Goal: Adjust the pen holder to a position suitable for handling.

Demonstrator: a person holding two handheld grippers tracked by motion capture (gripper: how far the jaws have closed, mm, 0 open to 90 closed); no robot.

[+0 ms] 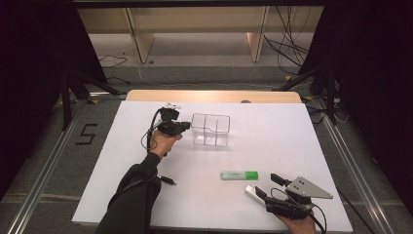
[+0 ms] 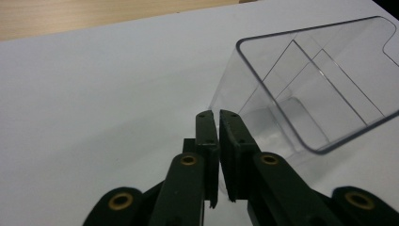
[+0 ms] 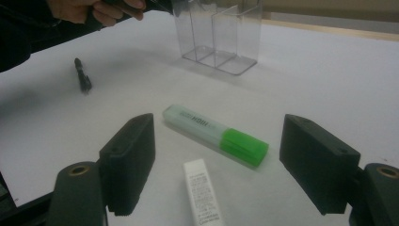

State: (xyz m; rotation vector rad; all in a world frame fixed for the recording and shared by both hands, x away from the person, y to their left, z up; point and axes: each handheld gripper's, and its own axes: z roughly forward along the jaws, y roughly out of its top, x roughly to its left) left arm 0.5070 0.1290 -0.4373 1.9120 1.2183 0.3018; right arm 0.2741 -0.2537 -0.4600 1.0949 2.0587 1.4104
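A clear plastic organizer (image 1: 210,129) with several compartments stands upright toward the far middle of the white table (image 1: 272,141). My left gripper (image 1: 182,126) is just left of it, jaws shut with nothing seen between them; in the left gripper view its tips (image 2: 218,115) sit close to the organizer's near wall (image 2: 320,94). A green-capped highlighter (image 1: 238,175) lies at the near right. My right gripper (image 1: 269,185) stands open just behind it. In the right gripper view the highlighter (image 3: 216,134) and a white stick (image 3: 202,193) lie between the open jaws, untouched.
A small black object (image 1: 167,180) lies near the left forearm, seen again in the right gripper view (image 3: 83,75). The white stick (image 1: 252,192) rests by the right gripper. A wooden strip (image 1: 214,95) runs along the table's far edge, with shelving legs and cables beyond.
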